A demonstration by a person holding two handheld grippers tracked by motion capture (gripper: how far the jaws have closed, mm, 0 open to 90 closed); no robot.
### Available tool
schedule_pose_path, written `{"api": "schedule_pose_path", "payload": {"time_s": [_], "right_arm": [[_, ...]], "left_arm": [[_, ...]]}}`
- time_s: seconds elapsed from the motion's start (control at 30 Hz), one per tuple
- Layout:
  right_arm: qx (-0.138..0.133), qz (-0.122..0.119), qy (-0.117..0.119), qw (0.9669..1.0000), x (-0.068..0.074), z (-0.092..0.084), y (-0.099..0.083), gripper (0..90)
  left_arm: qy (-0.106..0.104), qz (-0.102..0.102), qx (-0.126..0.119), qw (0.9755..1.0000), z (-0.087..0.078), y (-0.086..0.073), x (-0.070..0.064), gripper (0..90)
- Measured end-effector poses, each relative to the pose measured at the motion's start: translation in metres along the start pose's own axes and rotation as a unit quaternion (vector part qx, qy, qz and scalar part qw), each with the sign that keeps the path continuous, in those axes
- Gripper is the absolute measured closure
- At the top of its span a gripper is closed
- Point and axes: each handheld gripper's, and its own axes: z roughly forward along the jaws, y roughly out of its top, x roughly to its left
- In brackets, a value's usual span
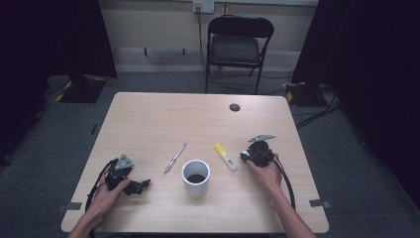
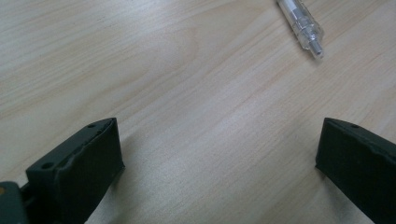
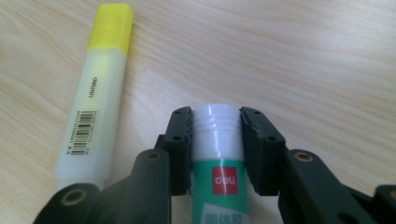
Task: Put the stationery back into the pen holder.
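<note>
- So, right hand-held gripper (image 3: 215, 122) has its pads clamped on the glue stick (image 3: 217, 154), lower middle of its own view; in the high view that's right of centre on the bench (image 1: 148, 119).
- Risk: the pads sit up near the white cap end, so it could probably swivel or slip out when lifted.
- Yellow highlighter (image 3: 95, 88) lies just beside it and might get nudged.
- Left hand-held gripper (image 2: 217, 154) rests wide open, nothing between, pen (image 2: 301, 25) tip upper right.
- White cup (image 1: 196, 177) stands centre-bottom, between both hands.

"deli" on glue stick (image 3: 218, 158), highlighter (image 3: 95, 93)
</note>
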Motion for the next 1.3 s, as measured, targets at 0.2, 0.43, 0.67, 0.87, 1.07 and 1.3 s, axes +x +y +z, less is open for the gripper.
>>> {"api": "schedule_pose_path", "payload": {"time_s": [0.2,0.43,0.67,0.87,1.07,1.3], "right_arm": [[-0.013,0.009,0.014,0.9998,-0.001,-0.007,0.001,65.3],[-0.03,0.026,0.025,0.9989,-0.003,-0.019,0.002,65.4],[-0.055,0.034,0.032,0.9974,-0.008,-0.031,0.003,65.4],[-0.075,0.045,0.038,0.9954,-0.014,-0.039,0.003,65.5],[-0.097,0.061,0.066,0.9912,-0.018,-0.046,0.004,65.5],[-0.138,0.047,0.092,0.985,-0.012,-0.058,0.01,65.6]], "left_arm": [[0.0,0.0,0.0,1.0,0.0,0.0,0.0,0.0],[0.0,0.0,0.0,1.0,0.0,0.0,0.0,0.0],[0.0,0.0,0.0,1.0,0.0,0.0,0.0,0.0],[0.0,0.0,0.0,1.0,0.0,0.0,0.0,0.0],[0.0,0.0,0.0,1.0,0.0,0.0,0.0,0.0],[0.0,0.0,0.0,1.0,0.0,0.0,0.0,0.0]]}}
